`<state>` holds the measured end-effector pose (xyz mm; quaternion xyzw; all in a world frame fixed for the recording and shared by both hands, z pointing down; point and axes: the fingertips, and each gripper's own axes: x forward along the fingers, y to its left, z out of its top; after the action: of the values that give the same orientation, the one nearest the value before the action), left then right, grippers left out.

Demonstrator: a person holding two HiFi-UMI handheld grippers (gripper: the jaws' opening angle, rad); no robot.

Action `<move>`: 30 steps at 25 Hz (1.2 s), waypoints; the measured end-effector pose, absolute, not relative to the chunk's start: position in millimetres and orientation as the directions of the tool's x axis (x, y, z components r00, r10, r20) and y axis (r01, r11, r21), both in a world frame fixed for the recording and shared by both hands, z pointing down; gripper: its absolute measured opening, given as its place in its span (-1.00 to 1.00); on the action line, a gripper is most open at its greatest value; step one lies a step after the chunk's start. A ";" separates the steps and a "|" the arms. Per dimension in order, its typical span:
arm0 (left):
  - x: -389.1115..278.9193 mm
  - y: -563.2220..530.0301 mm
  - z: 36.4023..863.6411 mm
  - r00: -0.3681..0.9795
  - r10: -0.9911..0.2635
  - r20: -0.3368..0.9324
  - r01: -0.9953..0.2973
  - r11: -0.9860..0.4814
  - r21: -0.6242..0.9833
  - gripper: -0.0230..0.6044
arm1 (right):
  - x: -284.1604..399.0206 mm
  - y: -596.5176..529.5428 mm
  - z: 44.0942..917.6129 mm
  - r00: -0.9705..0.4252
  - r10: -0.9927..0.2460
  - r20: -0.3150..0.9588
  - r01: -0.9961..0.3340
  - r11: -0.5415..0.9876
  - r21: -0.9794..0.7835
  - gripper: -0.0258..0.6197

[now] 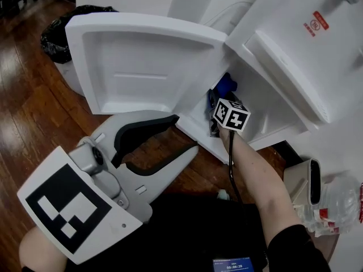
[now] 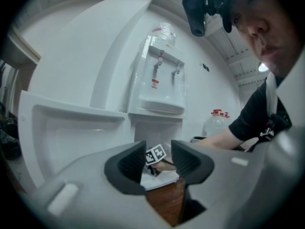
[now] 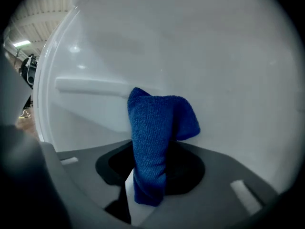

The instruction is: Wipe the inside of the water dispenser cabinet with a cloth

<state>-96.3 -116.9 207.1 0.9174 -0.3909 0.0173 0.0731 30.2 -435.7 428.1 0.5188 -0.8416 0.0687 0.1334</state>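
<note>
The right gripper (image 3: 151, 173) has its jaws closed on a blue cloth (image 3: 159, 128), which stands up from between the dark pads and folds over at the top towards the right. Just beyond the cloth is the white inner wall of the cabinet (image 3: 228, 56), with a raised ledge (image 3: 90, 86) running across it. Whether the cloth actually presses on the wall cannot be told.

In the head view, this gripper's marker cube (image 1: 231, 113) sits at the mouth of the cabinet's lower compartment. The blue cloth shows just past the cube, inside the opening. The person's bare forearm (image 1: 255, 174) reaches up to the gripper, and a black cable runs alongside the arm.

The left gripper (image 1: 187, 133) is held out well apart from the cabinet. Its jaws stand apart with nothing between them, and they point towards the open compartment. Its own view looks through the gap between the pads at the right gripper's cube.

The cabinet door (image 1: 142, 61) hangs wide open to the left, showing its moulded white inner face. The water dispenser (image 2: 162, 80) rises above the compartment with two taps and a red label. A dark wooden floor (image 1: 28, 106) lies below. A black bag (image 1: 54, 38) sits beyond the door, and a clear water bottle (image 1: 340, 203) stands at the right.
</note>
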 end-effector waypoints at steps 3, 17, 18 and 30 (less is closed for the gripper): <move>-106.0 -119.3 207.6 0.667 -0.738 0.098 -0.744 -0.654 0.139 -0.40 | 20.4 -418.8 429.4 -0.485 -0.824 0.294 -0.867 0.497 -0.039 -0.44; -133.8 -137.8 220.5 0.551 -0.825 0.126 -0.834 -0.541 0.103 -0.44 | -17.1 -254.2 399.9 -0.677 -0.556 0.482 -0.629 0.778 0.015 -0.45; -134.6 -137.1 217.4 0.556 -0.823 0.118 -0.831 -0.546 0.107 -0.44 | -20.9 -248.6 371.0 -0.699 -0.579 0.420 -0.630 0.777 0.022 -0.45; -131.3 -128.8 199.3 0.582 -0.811 0.062 -0.812 -0.574 0.106 -0.44 | -48.4 -292.7 224.1 -0.625 -0.777 -0.077 -0.779 0.616 0.117 -0.46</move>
<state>-131.3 -128.8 199.3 0.8872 -0.4572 0.0033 0.0612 -48.4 -292.7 224.1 0.4328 -0.8987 -0.0696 -0.0093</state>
